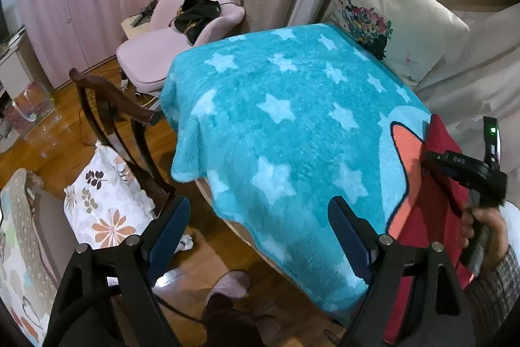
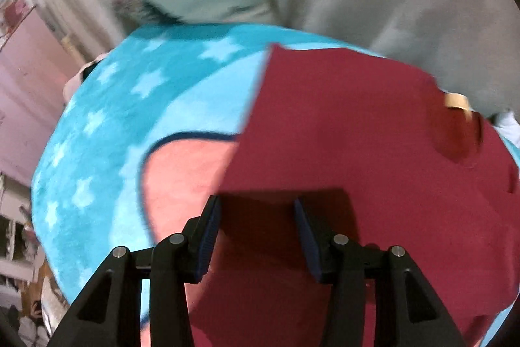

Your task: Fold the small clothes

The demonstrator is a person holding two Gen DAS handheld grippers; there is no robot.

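A dark red garment (image 2: 341,126) lies flat on a turquoise star-patterned blanket (image 1: 276,106) that covers a table; a tan label (image 2: 456,103) shows at its neck. The garment also shows at the right edge of the left wrist view (image 1: 432,210). My right gripper (image 2: 256,217) is open, its blue pads hovering just above the garment's near part, holding nothing. It appears in the left wrist view (image 1: 455,165) over the garment, held by a hand. My left gripper (image 1: 256,226) is open and empty, above the blanket's near-left edge, left of the garment.
A printed cushion (image 1: 383,12) leans at the table's far right against grey drapes. A dark wooden chair (image 1: 123,119) with a floral cushion (image 1: 104,210) stands left of the table. A pink chair (image 1: 162,44) with dark clothes stands behind. The blanket (image 2: 107,119) has a pink patch (image 2: 185,174).
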